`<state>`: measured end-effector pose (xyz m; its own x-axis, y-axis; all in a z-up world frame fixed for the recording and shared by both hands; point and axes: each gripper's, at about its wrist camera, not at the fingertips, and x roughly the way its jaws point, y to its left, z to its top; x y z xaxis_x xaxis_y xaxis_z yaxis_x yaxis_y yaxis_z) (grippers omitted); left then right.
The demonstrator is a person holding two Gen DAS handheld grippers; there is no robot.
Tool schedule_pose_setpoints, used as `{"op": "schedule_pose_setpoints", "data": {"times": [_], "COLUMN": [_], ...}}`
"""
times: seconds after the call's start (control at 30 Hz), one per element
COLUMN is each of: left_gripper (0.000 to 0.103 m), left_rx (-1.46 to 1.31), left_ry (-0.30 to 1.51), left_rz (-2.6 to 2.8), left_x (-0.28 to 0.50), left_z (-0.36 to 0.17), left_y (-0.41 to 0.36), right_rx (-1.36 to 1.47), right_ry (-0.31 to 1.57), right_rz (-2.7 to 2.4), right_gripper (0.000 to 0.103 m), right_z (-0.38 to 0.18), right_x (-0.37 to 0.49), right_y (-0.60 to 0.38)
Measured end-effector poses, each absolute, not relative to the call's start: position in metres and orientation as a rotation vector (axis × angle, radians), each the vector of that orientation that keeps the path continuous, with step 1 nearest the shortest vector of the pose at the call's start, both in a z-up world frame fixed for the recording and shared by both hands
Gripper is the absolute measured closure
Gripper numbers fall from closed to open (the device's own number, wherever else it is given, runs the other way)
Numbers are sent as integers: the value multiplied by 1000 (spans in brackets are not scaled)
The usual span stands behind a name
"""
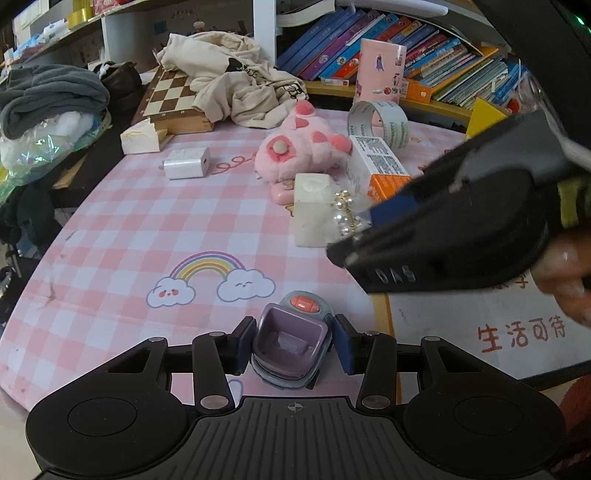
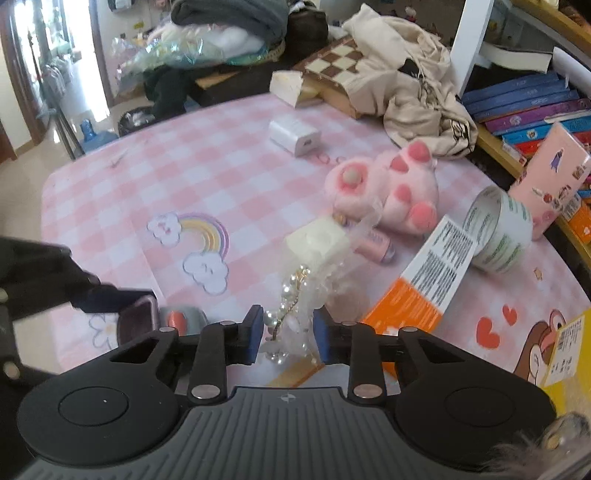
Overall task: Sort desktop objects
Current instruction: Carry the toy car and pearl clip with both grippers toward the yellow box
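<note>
The worktop (image 1: 110, 236) lies bare across the left, around the rainbow print (image 1: 208, 267). Toward the right, passage is crowded: white block (image 1: 314, 206), pearl string (image 2: 286, 295), orange box (image 2: 424, 288), tape roll (image 2: 496, 229) and pink plush (image 1: 295, 151) stand close together.

The work surface is a table covered by a pink-and-white checked cloth (image 1: 122, 236) printed with a rainbow and clouds. Behind it, a wooden shelf (image 1: 424, 98) holds slanted rows of books (image 1: 369, 40) beside a white upright post (image 1: 264, 26). A glossy pale floor (image 2: 33, 162) reflects daylight near a doorway (image 2: 22, 74).
</note>
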<state>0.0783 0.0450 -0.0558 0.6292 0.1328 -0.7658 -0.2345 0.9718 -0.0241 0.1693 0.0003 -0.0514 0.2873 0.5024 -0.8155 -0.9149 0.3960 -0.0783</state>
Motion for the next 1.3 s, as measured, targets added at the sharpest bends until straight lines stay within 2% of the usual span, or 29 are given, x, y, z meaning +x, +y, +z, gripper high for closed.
{"op": "schedule_pose_setpoints", "data": {"times": [0.33, 0.9, 1.3], "left_gripper": [56, 49, 57], "left_rx": [-103, -100, -119], "left_ry": [874, 904, 891], "left_rz": [188, 163, 143], "left_x": [81, 94, 92], "left_z": [-60, -72, -71], "left_y": [46, 46, 52], "right_rx": [-506, -397, -346], "right_ry": [842, 925, 1013], "right_rz": [969, 937, 863], "right_gripper": [79, 79, 76], "right_z": [-54, -49, -67], "right_x": [178, 176, 190], "right_y": [-3, -26, -23]}}
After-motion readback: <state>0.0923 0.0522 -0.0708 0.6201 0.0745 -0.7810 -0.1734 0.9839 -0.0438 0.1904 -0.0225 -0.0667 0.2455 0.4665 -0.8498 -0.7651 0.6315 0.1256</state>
